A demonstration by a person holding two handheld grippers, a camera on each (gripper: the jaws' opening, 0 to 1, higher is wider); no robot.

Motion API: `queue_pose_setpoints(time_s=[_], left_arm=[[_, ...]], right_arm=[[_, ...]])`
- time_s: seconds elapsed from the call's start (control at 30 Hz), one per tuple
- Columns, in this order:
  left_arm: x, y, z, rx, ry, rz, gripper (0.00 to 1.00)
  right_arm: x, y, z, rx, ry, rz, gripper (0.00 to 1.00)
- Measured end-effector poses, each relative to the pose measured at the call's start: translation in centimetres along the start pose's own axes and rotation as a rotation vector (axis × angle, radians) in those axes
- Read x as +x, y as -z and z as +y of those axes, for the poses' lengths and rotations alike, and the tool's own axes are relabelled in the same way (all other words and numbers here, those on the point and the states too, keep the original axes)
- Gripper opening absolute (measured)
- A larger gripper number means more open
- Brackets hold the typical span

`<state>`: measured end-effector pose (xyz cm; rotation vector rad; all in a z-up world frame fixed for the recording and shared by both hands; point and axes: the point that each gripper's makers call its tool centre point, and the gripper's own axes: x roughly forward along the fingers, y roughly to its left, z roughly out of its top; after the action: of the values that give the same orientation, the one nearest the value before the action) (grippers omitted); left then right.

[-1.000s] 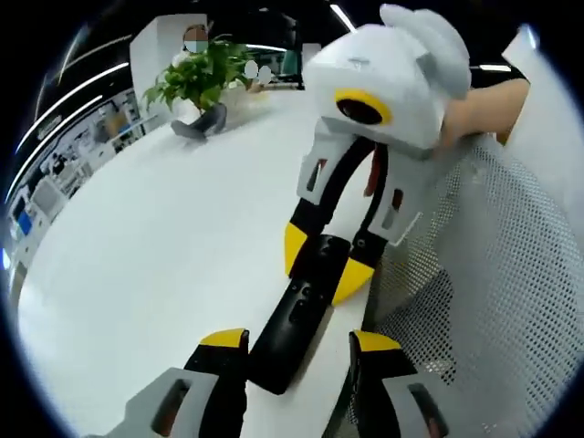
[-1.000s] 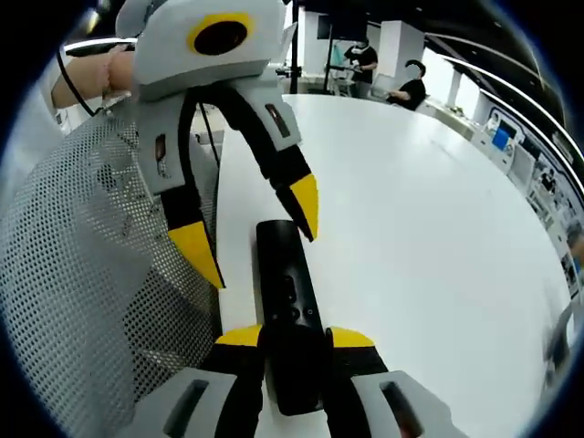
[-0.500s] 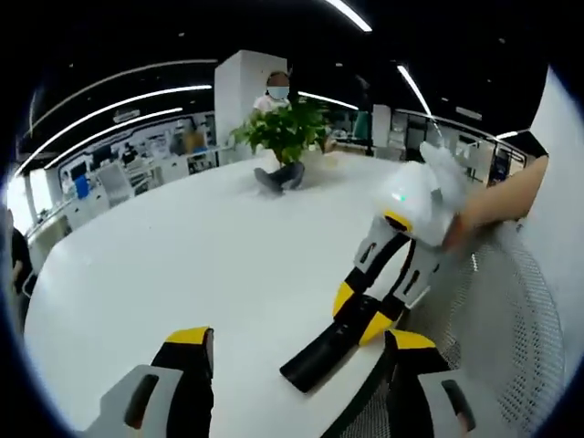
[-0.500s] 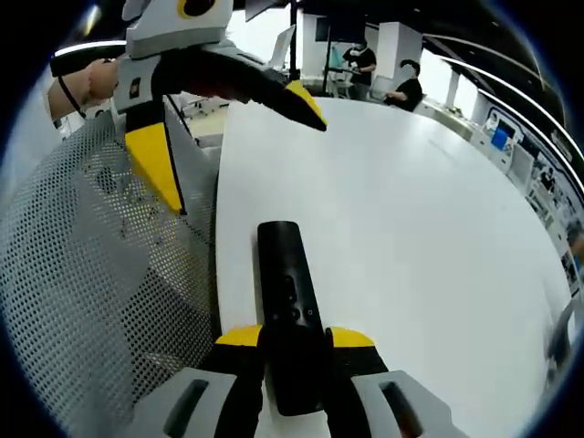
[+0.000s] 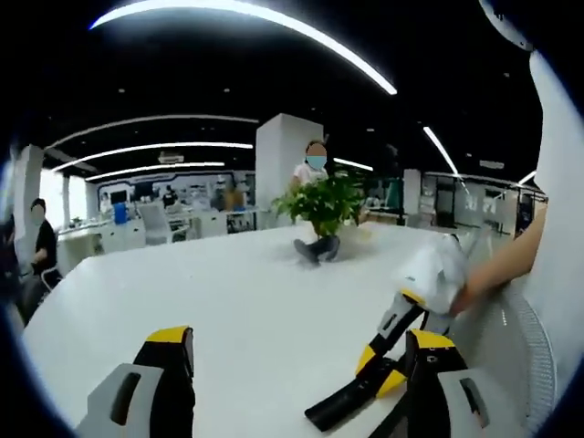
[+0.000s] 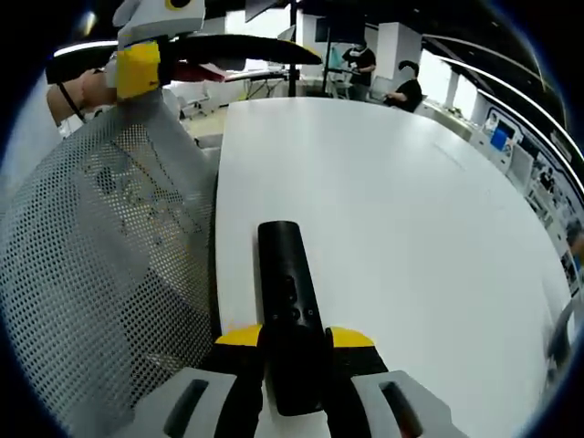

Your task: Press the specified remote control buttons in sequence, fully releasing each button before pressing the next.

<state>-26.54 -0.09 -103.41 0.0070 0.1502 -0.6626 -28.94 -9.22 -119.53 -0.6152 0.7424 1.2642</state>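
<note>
A slim black remote control [image 6: 285, 292] lies along the white table [image 6: 411, 210] near its edge, and my right gripper [image 6: 294, 339] is shut on its near end, yellow pads on both sides. In the left gripper view the same remote [image 5: 345, 404] pokes out of the right gripper [image 5: 381, 370] at the lower right. My left gripper [image 5: 297, 351] hangs well above the table, open, with nothing between its jaws. In the right gripper view the left gripper [image 6: 219, 59] shows at the top left, high above the remote and apart from it.
A grey mesh chair back [image 6: 91, 255] stands close along the table edge beside the remote. A potted plant [image 5: 321, 205] sits at the table's far side. People [image 6: 409, 89] sit at desks in the background. A hand [image 5: 497, 265] holds the right gripper.
My left gripper has lifted up and away from the remote, and its view has tipped up toward the room. The right gripper and the remote have not moved.
</note>
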Motion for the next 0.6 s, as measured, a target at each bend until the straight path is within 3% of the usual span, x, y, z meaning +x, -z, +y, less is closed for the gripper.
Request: queue_pose_setpoints(time_s=[0.17, 0.3, 0.4, 0.47, 0.6], left_arm=[[-0.2, -1.2, 0.2, -0.002, 0.007, -0.089, 1.0], [-0.4, -1.9, 1.0, -0.066, -0.025, -0.146, 1.0], [-0.2, -0.8, 1.2, -0.106, -0.042, -0.092, 1.0], [-0.1, 0.2, 1.5, -0.075, -0.068, -0.03, 1.0], [-0.3, -0.5, 1.2, -0.048, -0.072, -0.062, 1.0]], right_arm=[[0.1, -0.1, 0.0, 0.003, 0.001, -0.003, 0.22], [0.1, 0.0, 0.0, 0.006, 0.003, -0.005, 0.22], [0.1, -0.1, 0.0, 0.005, 0.012, 0.006, 0.22], [0.1, -0.1, 0.0, 0.01, 0.015, 0.009, 0.22], [0.1, -0.1, -0.1, 0.024, 0.014, 0.0, 0.22]])
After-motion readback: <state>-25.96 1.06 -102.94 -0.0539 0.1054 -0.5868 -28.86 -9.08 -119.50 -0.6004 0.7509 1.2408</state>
